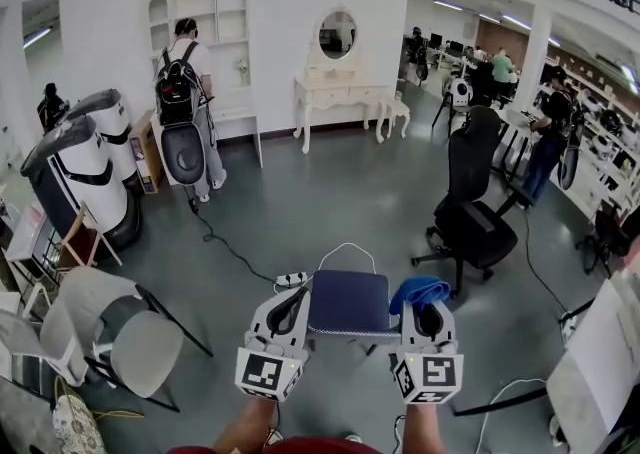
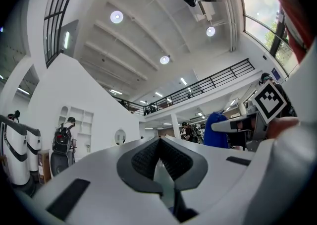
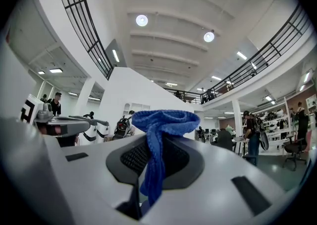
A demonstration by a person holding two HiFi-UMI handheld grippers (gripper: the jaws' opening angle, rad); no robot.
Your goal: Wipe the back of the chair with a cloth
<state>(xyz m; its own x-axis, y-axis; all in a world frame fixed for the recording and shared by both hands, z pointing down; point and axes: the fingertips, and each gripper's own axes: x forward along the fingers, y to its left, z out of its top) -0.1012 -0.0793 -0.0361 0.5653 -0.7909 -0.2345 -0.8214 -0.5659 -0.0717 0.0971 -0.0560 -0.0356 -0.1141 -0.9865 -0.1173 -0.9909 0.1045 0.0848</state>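
Observation:
A chair with a navy seat (image 1: 347, 302) and a thin white wire back (image 1: 347, 246) stands right in front of me on the grey floor. My right gripper (image 1: 428, 317) is raised at the seat's right side, shut on a blue cloth (image 1: 418, 291). In the right gripper view the cloth (image 3: 161, 135) bunches above the closed jaws of the gripper (image 3: 153, 162) and hangs down between them. My left gripper (image 1: 290, 310) is raised at the seat's left side. Its pads (image 2: 143, 158) meet with nothing between them. Both grippers point upward, apart from the chair.
A black office chair (image 1: 470, 202) stands to the right and grey chairs (image 1: 120, 337) at the near left. A power strip (image 1: 290, 280) with a cable lies on the floor behind the navy chair. A person with a backpack (image 1: 185, 92) stands far back, near a white dressing table (image 1: 335, 92).

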